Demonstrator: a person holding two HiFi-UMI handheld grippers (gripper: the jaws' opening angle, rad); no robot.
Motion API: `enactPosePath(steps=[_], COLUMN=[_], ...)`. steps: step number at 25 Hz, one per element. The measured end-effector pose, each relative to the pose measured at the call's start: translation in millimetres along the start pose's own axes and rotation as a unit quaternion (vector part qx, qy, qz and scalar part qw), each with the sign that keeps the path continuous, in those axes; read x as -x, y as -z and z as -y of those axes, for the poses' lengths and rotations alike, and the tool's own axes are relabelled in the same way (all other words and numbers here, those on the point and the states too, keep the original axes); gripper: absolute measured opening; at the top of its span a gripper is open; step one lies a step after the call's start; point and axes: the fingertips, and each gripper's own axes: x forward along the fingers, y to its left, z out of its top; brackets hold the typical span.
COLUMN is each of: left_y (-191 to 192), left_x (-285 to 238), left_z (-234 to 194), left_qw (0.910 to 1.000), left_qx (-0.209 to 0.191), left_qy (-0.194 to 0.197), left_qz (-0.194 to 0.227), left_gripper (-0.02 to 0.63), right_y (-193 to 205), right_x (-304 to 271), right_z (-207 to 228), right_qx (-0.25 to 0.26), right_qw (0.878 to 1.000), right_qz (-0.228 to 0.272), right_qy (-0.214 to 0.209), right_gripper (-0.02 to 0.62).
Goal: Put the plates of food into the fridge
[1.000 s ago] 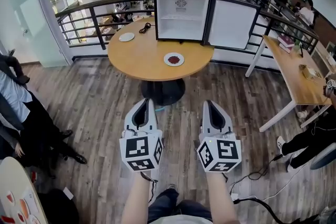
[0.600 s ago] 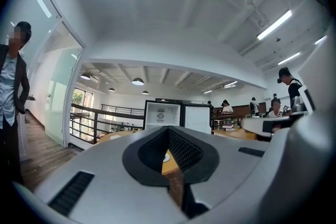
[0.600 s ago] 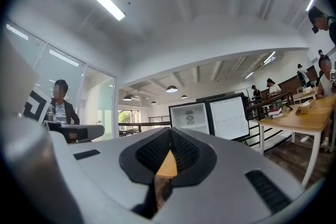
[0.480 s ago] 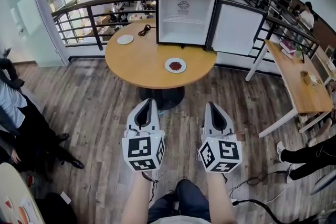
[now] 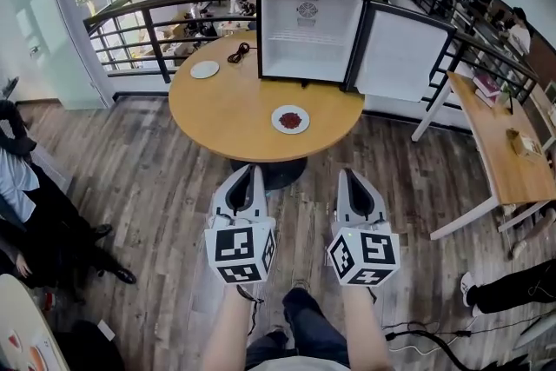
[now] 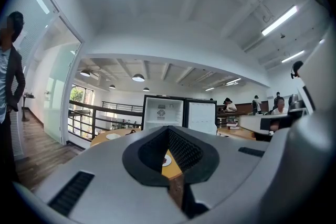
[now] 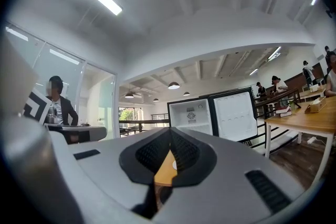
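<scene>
Sitting on the round table (image 5: 217,113) toward its near right, the plate of red food (image 5: 290,119) is well apart from the open fridge (image 5: 308,22) at the far edge. A second plate (image 5: 205,69) lies far left. Left gripper (image 5: 246,171) and right gripper (image 5: 347,175) hang short of the table, jaws together, empty. Advice: approach, spread the right jaws, pinch the near rim, keep the plate level.

the left gripper (image 5: 247,174) and right gripper (image 5: 347,175), lower centre, are pale grey shells tapering round black ribbed pads (image 6: 181,150). each bears a white cube (image 5: 237,249) with black square markers. forearms (image 5: 228,327) bare; dark blue trousers (image 5: 301,327) at bottom edge.
</scene>
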Motion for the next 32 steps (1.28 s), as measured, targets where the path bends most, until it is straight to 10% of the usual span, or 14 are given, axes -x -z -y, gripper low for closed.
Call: enactPosePath(steps=[32], left_y=[2], left_x=[-188], left_z=[-10], left_qw=[0.9986], left_qx=[0.003], left_qy=[-0.052], left_qz=[-0.012], left_gripper=[0.006], right_y=[2], right_x=[-188], right_z=[83], right_qx=[-0.011], right_qw=[0.998], right_qz=[-0.016], right_qy=[-0.058], right_gripper=[0.012])
